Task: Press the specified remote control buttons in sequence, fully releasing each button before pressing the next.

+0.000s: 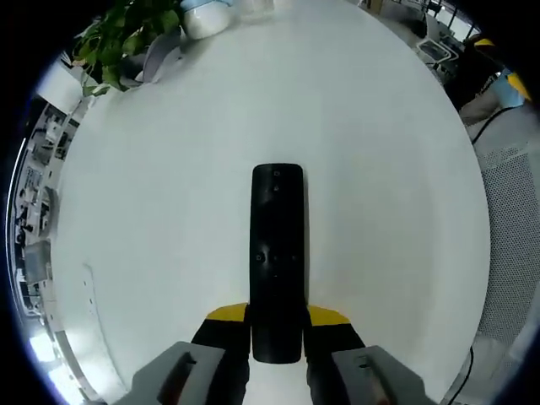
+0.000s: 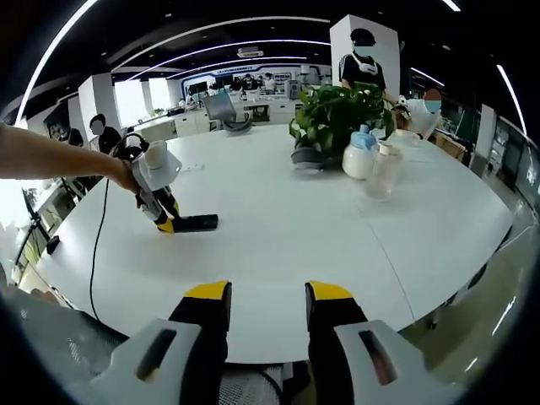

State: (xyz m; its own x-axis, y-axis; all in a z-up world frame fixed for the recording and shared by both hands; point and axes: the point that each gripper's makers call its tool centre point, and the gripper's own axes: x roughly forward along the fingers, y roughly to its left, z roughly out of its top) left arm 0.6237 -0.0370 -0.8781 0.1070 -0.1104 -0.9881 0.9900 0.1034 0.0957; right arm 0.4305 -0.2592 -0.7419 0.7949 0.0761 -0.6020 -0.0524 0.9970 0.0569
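I could read no writing on the black remote control (image 1: pixel 277 253). My left gripper (image 1: pixel 277 325) clamped its near end, the remote pointing to 12 o'clock over the white table (image 1: pixel 152 194). My right gripper (image 2: pixel 268 299) stood open, holding nothing, with the remote at 11 o'clock, well apart.

Remote (image 1: pixel 277 261): near end hidden btwn left gripper (image 1: pixel 277 325) jaws, button labels too small to read. Plant (image 1: pixel 126 38) cut off at far-left edge (pot barely visible).
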